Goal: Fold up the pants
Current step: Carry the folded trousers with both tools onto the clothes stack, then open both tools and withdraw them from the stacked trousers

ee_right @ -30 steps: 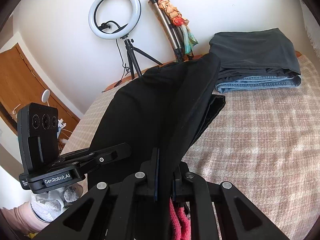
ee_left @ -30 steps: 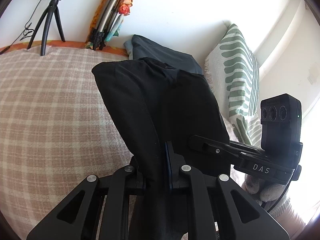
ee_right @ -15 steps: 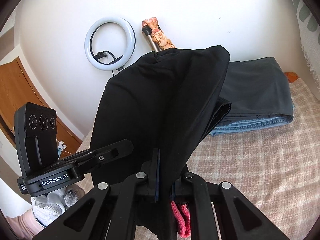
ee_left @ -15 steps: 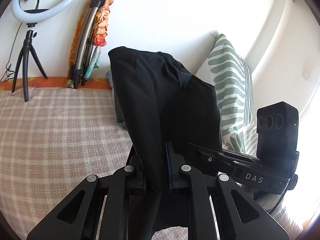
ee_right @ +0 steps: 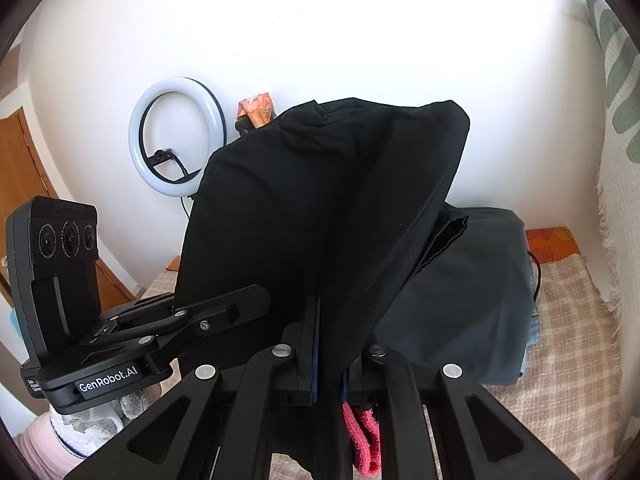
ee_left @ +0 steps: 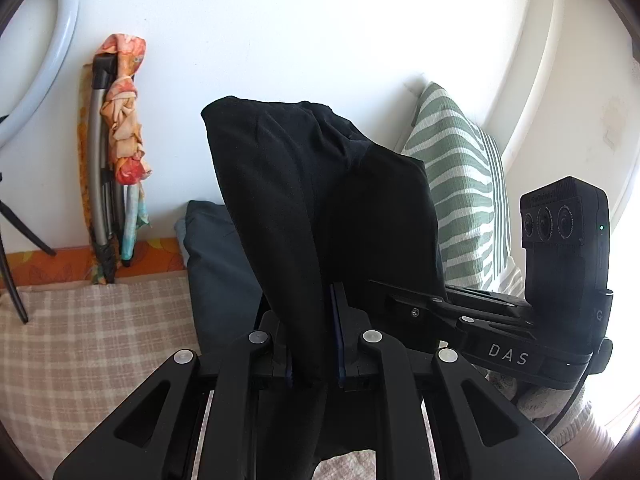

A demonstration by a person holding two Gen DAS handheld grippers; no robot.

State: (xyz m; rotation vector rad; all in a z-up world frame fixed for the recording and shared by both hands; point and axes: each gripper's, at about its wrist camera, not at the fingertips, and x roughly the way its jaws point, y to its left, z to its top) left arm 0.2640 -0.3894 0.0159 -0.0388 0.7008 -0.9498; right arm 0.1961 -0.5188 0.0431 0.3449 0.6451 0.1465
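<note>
The black pants (ee_left: 320, 200) hang folded between both grippers, lifted above the checked bed (ee_left: 80, 340). My left gripper (ee_left: 314, 344) is shut on one edge of the cloth. My right gripper (ee_right: 330, 352) is shut on the other edge of the black pants (ee_right: 320, 200). The right gripper shows at the right of the left wrist view (ee_left: 500, 320), close beside mine. The left gripper shows at the left of the right wrist view (ee_right: 140, 320). The raised cloth hides much of the bed behind it.
A stack of folded dark pants over jeans (ee_right: 472, 300) lies at the far end of the bed, also in the left wrist view (ee_left: 216, 260). A green striped pillow (ee_left: 464, 200) leans at the right. A ring light (ee_right: 176, 136) and folded stand (ee_left: 116, 160) stand by the wall.
Both grippers have risen and moved forward with the pants toward the folded stack, which now lies right under the hanging cloth. Both stay shut.
</note>
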